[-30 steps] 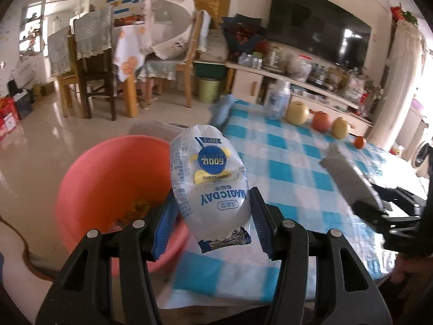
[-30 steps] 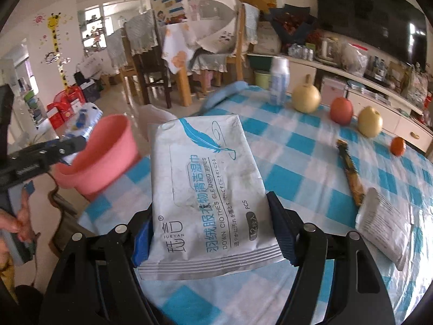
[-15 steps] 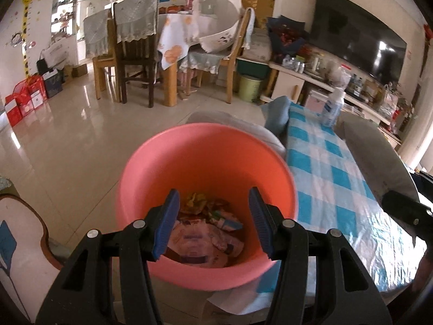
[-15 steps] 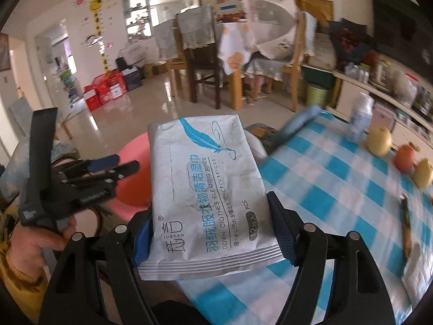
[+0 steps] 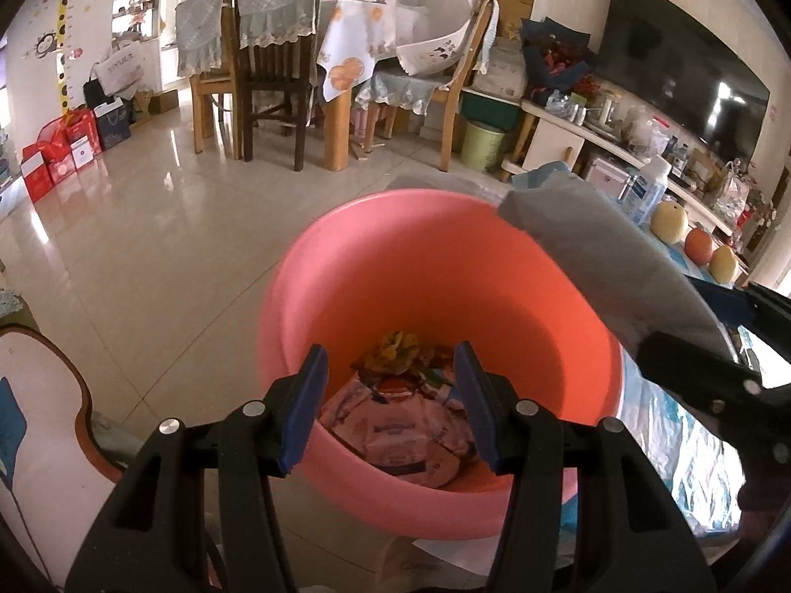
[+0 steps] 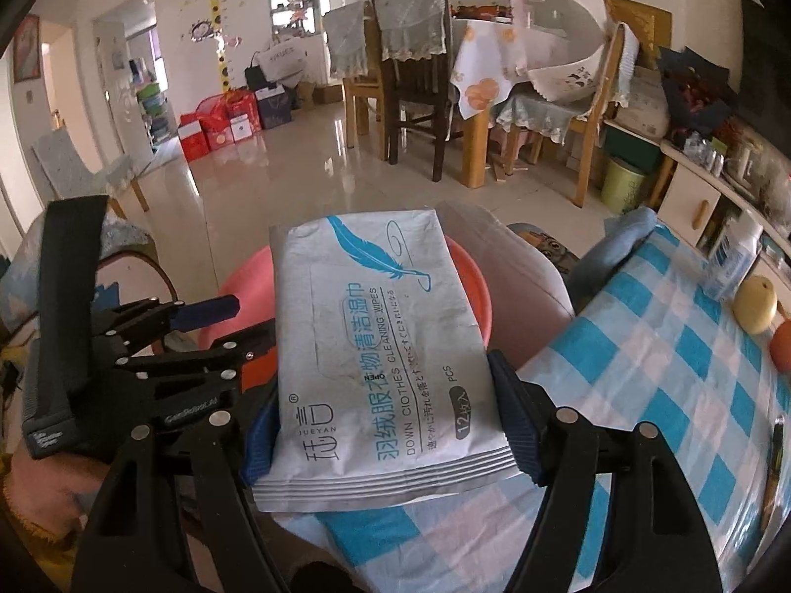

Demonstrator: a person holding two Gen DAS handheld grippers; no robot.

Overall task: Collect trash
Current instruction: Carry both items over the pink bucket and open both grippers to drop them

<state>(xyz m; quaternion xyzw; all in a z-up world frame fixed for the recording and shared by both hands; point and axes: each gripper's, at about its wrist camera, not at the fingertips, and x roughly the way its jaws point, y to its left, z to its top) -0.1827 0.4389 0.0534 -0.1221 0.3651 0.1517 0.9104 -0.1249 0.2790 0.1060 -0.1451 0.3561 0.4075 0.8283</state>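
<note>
A pink basin (image 5: 435,267) sits off the table's left end, with several wrappers (image 5: 400,420) at its bottom. My left gripper (image 5: 390,405) is open and empty over the basin's near rim. My right gripper (image 6: 385,425) is shut on a white wet-wipes pack (image 6: 380,351) with a blue feather print. It holds the pack over the basin (image 6: 469,276). In the left wrist view the pack's grey underside (image 5: 608,262) hangs over the basin's right rim. The left gripper (image 6: 197,326) shows at left in the right wrist view.
A table with a blue-and-white checked cloth (image 6: 667,375) lies to the right, with fruit (image 6: 754,299), a bottle (image 6: 731,257) and a long wrapper (image 6: 773,449) on it. Chairs and a dining table (image 5: 341,64) stand beyond on the tiled floor.
My left gripper let a white snack bag drop into the basin and stays open above it. My right gripper carried the wipes pack left from the table to over the basin.
</note>
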